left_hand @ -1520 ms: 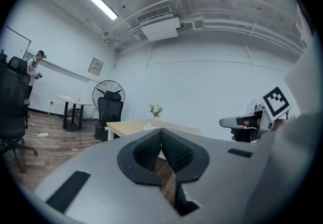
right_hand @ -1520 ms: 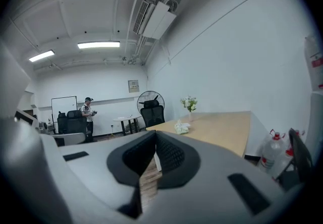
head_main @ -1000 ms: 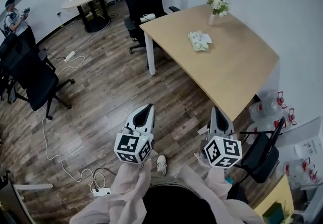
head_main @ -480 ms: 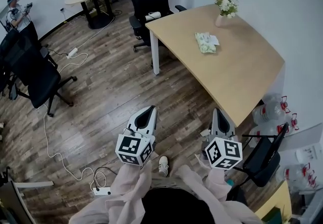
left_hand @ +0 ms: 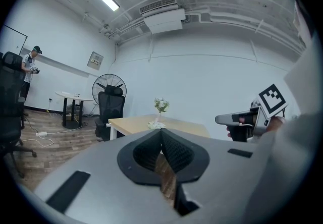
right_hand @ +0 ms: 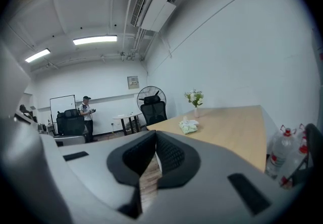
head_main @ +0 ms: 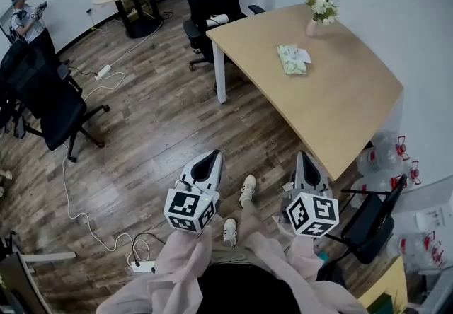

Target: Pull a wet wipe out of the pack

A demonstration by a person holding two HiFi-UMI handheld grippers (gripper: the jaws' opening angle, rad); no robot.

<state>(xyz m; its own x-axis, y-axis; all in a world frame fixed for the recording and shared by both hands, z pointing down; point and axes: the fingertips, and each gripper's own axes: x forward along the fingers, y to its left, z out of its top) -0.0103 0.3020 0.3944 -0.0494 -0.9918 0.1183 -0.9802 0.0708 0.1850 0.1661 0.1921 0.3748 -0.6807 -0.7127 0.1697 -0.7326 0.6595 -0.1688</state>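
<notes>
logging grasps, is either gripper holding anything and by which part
Nothing is held. The left gripper and right gripper are both shut and empty; the wet wipe pack lies on the table.

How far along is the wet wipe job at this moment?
Done: nothing that shows. The wet wipe pack lies on the table near the flower vase, with no gripper near it. In hand: nothing; the left gripper and right gripper are shut and empty, over the floor short of the table. Left: reach the pack, grip a wipe, pull it out.
</notes>
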